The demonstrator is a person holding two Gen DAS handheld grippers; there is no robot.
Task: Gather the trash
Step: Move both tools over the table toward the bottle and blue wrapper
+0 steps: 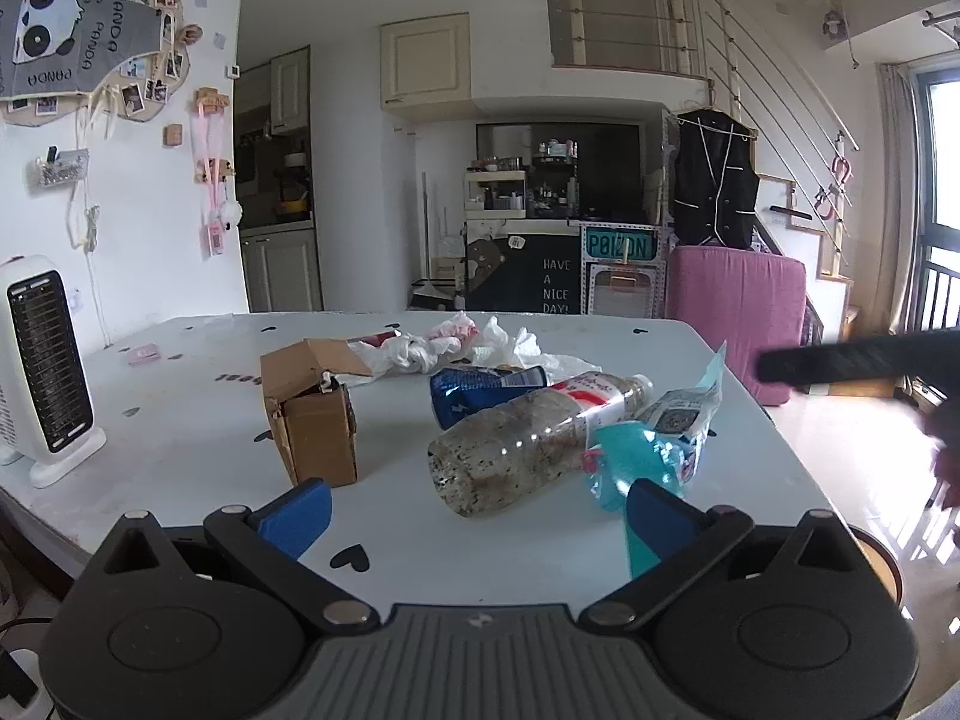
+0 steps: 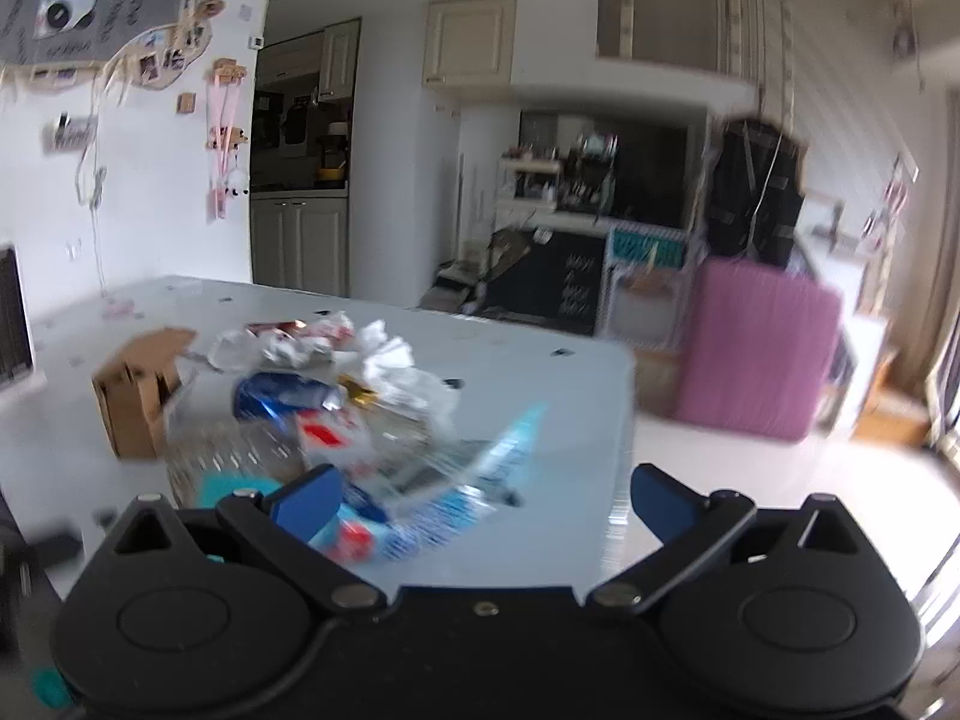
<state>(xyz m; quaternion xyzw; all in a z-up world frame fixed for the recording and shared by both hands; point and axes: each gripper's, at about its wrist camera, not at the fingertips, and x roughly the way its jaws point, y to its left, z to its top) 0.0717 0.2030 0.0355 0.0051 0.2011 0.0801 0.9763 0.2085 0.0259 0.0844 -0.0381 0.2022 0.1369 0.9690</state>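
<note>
A: Status? L gripper [image 1: 477, 507] spread wide, empty, low over the near edge of the table [image 1: 180, 420]. R gripper [image 2: 483, 501] also spread, nothing between the pads; that view is blurred.

B: Trash location rel. to the plastic bottle [image 1: 528, 438]?

A: Bottle lies on its side mid-pile. Blue can [image 1: 480, 393] just behind it, cardboard box [image 1: 312, 414] to its left, blue wrapper [image 1: 648, 450] touching its right side, crumpled tissues [image 1: 456, 345] further behind.

B: Risks?

A: Judgement only: bottle is round, could roll or squirt out if pinched off-centre. Wrapper overlaps the neck, so grabbing either may drag the other toward the table's right edge. Both grippers near the same spot; may collide.
</note>
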